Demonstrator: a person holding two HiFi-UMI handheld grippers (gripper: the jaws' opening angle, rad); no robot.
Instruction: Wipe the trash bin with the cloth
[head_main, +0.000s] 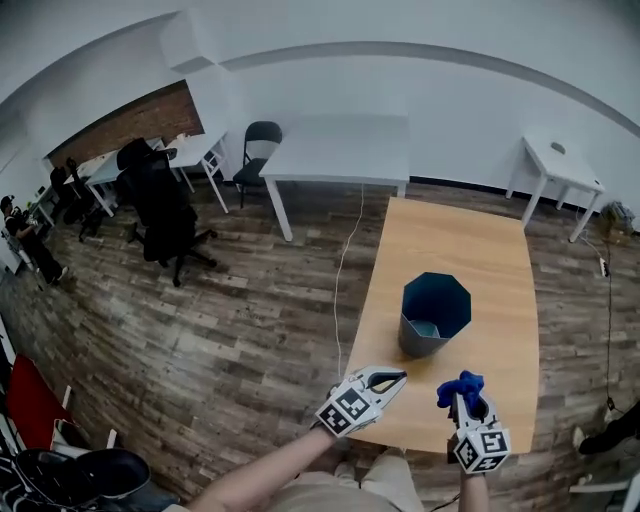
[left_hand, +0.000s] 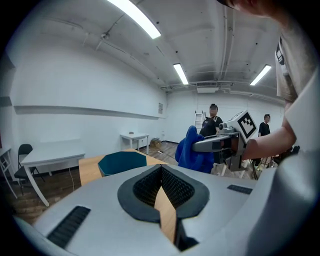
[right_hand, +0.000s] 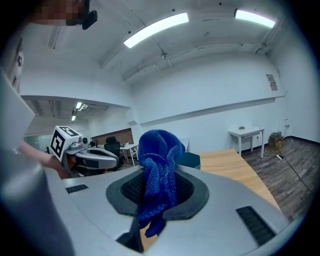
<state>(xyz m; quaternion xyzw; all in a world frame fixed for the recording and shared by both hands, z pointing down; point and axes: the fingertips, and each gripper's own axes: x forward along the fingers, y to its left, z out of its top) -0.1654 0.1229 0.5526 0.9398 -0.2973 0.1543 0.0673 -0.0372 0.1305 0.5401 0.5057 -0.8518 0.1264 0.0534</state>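
A dark teal trash bin (head_main: 434, 314) with a grey outside stands upright on the wooden table (head_main: 495, 260), its mouth open to the top. My right gripper (head_main: 466, 392) hangs over the table's near edge, shut on a bunched blue cloth (head_main: 460, 385) that sticks up between its jaws (right_hand: 159, 170). My left gripper (head_main: 393, 378) is to its left over the near left corner of the table, shut with nothing held. The bin (left_hand: 121, 162) shows ahead in the left gripper view, with the cloth (left_hand: 192, 150) to its right.
A white table (head_main: 340, 150) and a dark chair (head_main: 257, 150) stand beyond the wooden table. A small white table (head_main: 560, 168) is at the far right. Black office chairs (head_main: 160, 205) sit at the left. A cable (head_main: 345, 265) runs across the wooden floor. People (left_hand: 215, 122) stand far back.
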